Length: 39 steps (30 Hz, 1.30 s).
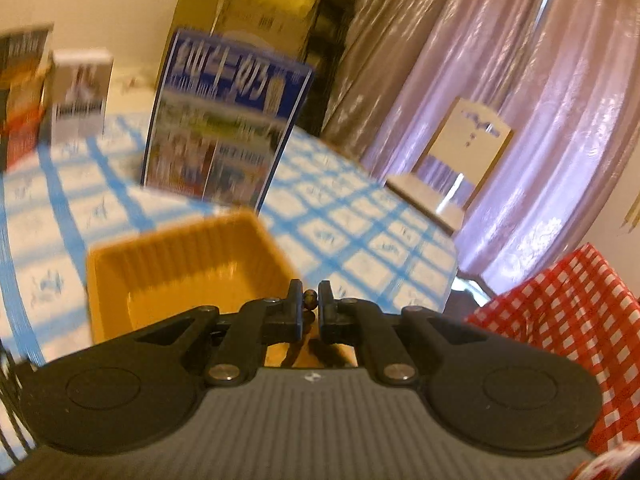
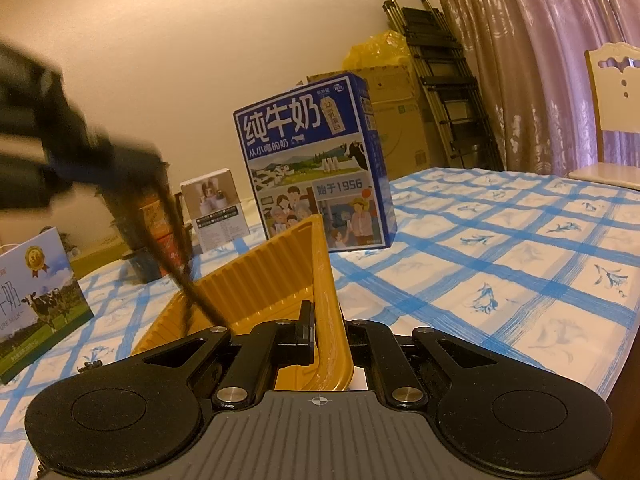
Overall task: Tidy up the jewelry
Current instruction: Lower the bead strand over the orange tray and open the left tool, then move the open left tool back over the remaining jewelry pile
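A yellow plastic tray (image 1: 188, 256) lies on the blue-checked tablecloth (image 1: 360, 224). My left gripper (image 1: 310, 300) is shut on a dark bead necklace (image 1: 309, 295) and holds it above the tray's near right corner. In the right wrist view the left gripper (image 2: 132, 168) shows blurred at the upper left, with the necklace (image 2: 176, 256) hanging down into the tray. My right gripper (image 2: 326, 326) is shut on the tray's side wall (image 2: 324, 280) and holds the tray tilted up.
A blue milk carton box (image 2: 316, 164) stands behind the tray. Smaller boxes (image 2: 214, 208) and a milk card (image 2: 36, 300) stand to the left. A white chair (image 2: 612, 120) and curtains are at the right. A red-checked cloth (image 1: 568, 320) shows at right.
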Motion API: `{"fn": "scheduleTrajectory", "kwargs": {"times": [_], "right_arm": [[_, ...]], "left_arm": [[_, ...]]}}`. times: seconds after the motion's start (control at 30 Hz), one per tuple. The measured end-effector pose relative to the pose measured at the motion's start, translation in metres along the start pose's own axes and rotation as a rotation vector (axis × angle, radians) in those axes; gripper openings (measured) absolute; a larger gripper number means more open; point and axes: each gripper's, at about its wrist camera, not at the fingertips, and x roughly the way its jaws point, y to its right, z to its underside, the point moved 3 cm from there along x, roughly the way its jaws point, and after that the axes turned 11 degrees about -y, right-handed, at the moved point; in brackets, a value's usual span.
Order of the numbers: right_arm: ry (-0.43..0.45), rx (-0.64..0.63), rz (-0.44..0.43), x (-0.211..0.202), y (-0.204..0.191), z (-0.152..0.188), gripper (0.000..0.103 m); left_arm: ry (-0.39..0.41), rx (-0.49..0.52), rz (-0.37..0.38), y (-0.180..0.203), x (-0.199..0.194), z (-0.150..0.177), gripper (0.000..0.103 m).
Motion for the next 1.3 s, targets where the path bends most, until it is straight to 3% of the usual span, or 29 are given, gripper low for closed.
{"fn": "scheduleTrajectory", "kwargs": {"times": [0.17,0.43,0.53,0.6,0.83,1.3], "right_arm": [[-0.001,0.001,0.001,0.0,0.001,0.0,0.007],[-0.003,0.002,0.003,0.001,0.003,0.0,0.007],[-0.005,0.001,0.005,0.001,0.003,0.001,0.007],[-0.004,0.001,0.005,0.001,0.003,0.001,0.007],[-0.007,0.002,0.007,0.002,0.004,0.002,0.007],[-0.008,0.003,0.007,0.002,0.004,0.001,0.007]], "left_arm": [[-0.077,-0.052,-0.023,-0.019,0.034,0.013,0.006],[-0.117,-0.079,-0.064,-0.037,0.066,0.011,0.006],[-0.119,-0.087,-0.073,-0.038,0.071,0.008,0.009],[-0.115,-0.082,-0.072,-0.038,0.072,0.007,0.017],[-0.08,-0.086,-0.111,-0.041,0.059,0.006,0.033],[0.004,-0.057,-0.3,-0.076,-0.004,0.021,0.037]]}}
